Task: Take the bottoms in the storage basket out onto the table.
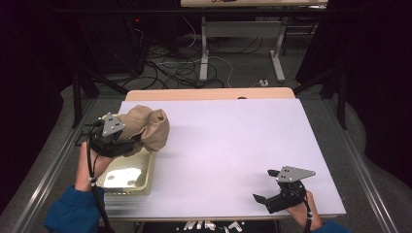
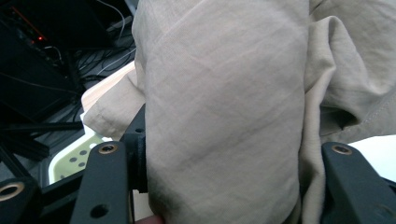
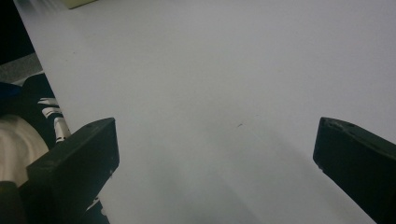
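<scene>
Softly bunched beige cloth (image 2: pixel 224 112) fills the left gripper's (image 1: pixel 112 138) clamped jaws — right gripper's (image 1: pixel 279 187) gape wide.

Both black grippers, the left gripper (image 1: pixel 127 141) and the right gripper (image 1: pixel 266 185), carry a grey three-cornered plate with small holes, brass-ringed screw holes, a trailing black cable, and blue sleeves (image 1: pixel 73 208) behind.

Dim room, dark walls.
Cables (image 1: pixel 180 65) sprawl over the grey floor (image 1: pixel 243 73) beneath a far desk (image 1: pixel 252 4); white tabletop (image 1: pixel 233 145) lit.
</scene>
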The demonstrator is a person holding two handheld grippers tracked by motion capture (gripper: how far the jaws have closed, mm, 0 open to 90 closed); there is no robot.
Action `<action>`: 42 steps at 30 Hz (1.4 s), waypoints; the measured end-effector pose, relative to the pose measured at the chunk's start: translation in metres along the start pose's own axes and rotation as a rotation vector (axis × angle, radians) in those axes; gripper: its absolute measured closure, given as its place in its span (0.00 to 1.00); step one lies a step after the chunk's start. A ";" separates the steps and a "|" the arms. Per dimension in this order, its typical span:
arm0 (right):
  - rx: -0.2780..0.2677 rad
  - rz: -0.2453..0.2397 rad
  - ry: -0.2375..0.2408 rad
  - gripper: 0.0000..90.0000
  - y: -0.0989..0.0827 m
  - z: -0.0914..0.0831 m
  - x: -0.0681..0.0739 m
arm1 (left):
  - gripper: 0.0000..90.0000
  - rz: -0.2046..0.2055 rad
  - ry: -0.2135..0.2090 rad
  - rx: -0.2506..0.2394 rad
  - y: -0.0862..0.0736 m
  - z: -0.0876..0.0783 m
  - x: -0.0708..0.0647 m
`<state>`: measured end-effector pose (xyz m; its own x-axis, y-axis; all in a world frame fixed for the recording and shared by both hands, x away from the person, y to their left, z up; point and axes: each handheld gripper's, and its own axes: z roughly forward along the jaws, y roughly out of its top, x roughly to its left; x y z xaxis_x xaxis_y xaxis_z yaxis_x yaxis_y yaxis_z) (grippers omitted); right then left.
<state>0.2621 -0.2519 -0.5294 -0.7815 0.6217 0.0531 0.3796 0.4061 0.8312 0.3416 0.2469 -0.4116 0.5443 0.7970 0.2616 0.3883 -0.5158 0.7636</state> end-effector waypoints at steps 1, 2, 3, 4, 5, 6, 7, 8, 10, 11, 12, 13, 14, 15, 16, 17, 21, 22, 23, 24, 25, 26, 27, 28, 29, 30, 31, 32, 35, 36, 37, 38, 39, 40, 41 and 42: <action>0.000 0.000 0.000 0.00 0.000 0.000 0.000 | 0.49 0.002 -0.001 -0.001 0.001 0.000 -0.001; 0.006 0.000 0.000 0.00 0.000 0.000 0.000 | 0.49 0.006 -0.001 -0.001 0.001 0.001 -0.001; -0.003 0.000 -0.002 0.00 0.000 0.000 0.000 | 0.49 0.006 -0.006 0.000 0.002 0.001 -0.002; -0.003 0.000 -0.002 0.00 0.000 0.000 0.000 | 0.49 0.006 -0.005 -0.006 0.003 0.002 -0.002; -0.002 0.000 0.000 0.00 0.000 0.000 0.000 | 0.49 0.015 -0.007 0.001 0.004 0.001 -0.002; 0.000 -0.001 0.000 0.00 0.000 0.000 0.000 | 0.49 0.014 -0.007 -0.003 0.004 0.002 -0.003; -0.002 0.000 0.000 0.00 0.000 0.000 0.000 | 0.49 0.017 -0.009 -0.003 0.005 0.002 -0.003; -0.003 0.000 -0.002 0.00 0.000 0.000 0.000 | 0.49 0.012 -0.009 -0.009 0.005 0.002 -0.004; -0.002 0.000 -0.002 0.00 0.000 0.000 0.000 | 0.49 0.022 -0.012 -0.004 0.006 0.003 -0.005; -0.001 -0.001 -0.001 0.00 0.000 0.000 0.000 | 0.49 0.021 -0.013 -0.005 0.007 0.003 -0.005; -0.001 0.000 -0.001 0.00 0.000 0.000 0.000 | 0.49 0.023 -0.015 -0.010 0.007 0.004 -0.006; 0.001 0.000 0.000 0.00 0.000 0.000 0.000 | 0.49 0.024 -0.018 -0.006 0.008 0.004 -0.007; 0.000 0.000 -0.001 0.00 0.000 0.000 0.000 | 0.49 0.025 -0.017 -0.009 0.008 0.004 -0.007; 0.000 -0.001 0.000 0.00 0.000 0.000 0.000 | 0.49 0.028 -0.020 -0.012 0.009 0.005 -0.008; -0.002 0.001 -0.002 0.00 0.000 0.000 0.000 | 0.49 0.034 -0.022 -0.009 0.009 0.005 -0.008; 0.000 0.000 0.000 0.00 0.000 0.000 0.000 | 0.49 0.037 -0.026 -0.001 0.010 0.004 -0.009; 0.001 0.000 0.000 0.00 0.000 0.000 0.000 | 0.49 0.047 -0.026 -0.006 0.012 0.006 -0.011; -0.002 0.000 -0.002 0.00 0.000 0.000 0.000 | 0.49 0.041 -0.031 -0.011 0.013 0.006 -0.012; -0.001 0.002 0.000 0.00 0.000 0.000 0.000 | 0.49 0.044 -0.030 -0.013 0.013 0.007 -0.012; 0.001 0.001 0.001 0.00 0.000 0.000 0.000 | 0.49 0.048 -0.029 -0.016 0.014 0.007 -0.013; -0.001 0.001 -0.001 0.00 0.000 0.000 0.000 | 0.49 0.042 -0.033 -0.019 0.015 0.007 -0.013; -0.003 0.000 -0.002 0.00 0.000 0.000 0.000 | 0.49 0.050 -0.033 -0.015 0.015 0.007 -0.014; -0.002 0.000 -0.002 0.00 0.000 0.000 0.000 | 0.49 0.055 -0.035 -0.014 0.016 0.007 -0.014; -0.002 0.000 -0.002 0.00 0.000 0.000 0.000 | 0.49 0.054 -0.035 -0.016 0.016 0.008 -0.014; -0.001 0.005 -0.002 0.00 0.000 0.000 0.000 | 0.49 0.041 -0.041 -0.021 0.017 0.009 -0.016; 0.000 -0.001 0.000 0.00 0.000 0.000 0.000 | 0.49 0.060 -0.038 -0.014 0.017 0.009 -0.015; 0.000 0.000 0.000 0.00 0.000 0.000 0.000 | 0.49 0.066 -0.039 -0.010 0.018 0.009 -0.015; 0.000 0.000 0.000 0.00 0.000 0.000 0.000 | 0.49 0.068 -0.042 -0.010 0.018 0.009 -0.016; 0.000 0.000 -0.001 0.00 0.000 0.000 0.000 | 0.49 0.071 -0.046 -0.011 0.020 0.011 -0.017; 0.000 0.001 -0.001 0.00 0.000 0.000 0.000 | 0.49 0.070 -0.045 -0.013 0.020 0.011 -0.018; 0.000 0.001 -0.001 0.00 0.000 0.000 0.000 | 0.49 0.070 -0.048 -0.015 0.021 0.011 -0.019; 0.000 0.001 0.000 0.00 0.000 0.000 0.000 | 0.49 0.074 -0.048 -0.012 0.021 0.011 -0.019; 0.001 0.004 -0.001 0.00 0.000 0.000 0.000 | 0.49 0.072 -0.050 -0.015 0.022 0.012 -0.020; 0.002 0.000 -0.001 0.00 0.000 0.000 0.000 | 0.49 0.076 -0.050 -0.018 0.023 0.012 -0.020; 0.000 0.001 0.000 0.00 0.000 0.000 0.000 | 0.49 0.077 -0.050 -0.021 0.023 0.013 -0.021; -0.001 0.001 0.000 0.00 0.000 0.000 0.000 | 0.49 0.079 -0.053 -0.021 0.024 0.013 -0.022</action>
<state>0.2624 -0.2519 -0.5298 -0.7813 0.6218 0.0537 0.3798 0.4054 0.8315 0.3486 0.2133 -0.4064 0.6117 0.7358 0.2904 0.3273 -0.5697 0.7539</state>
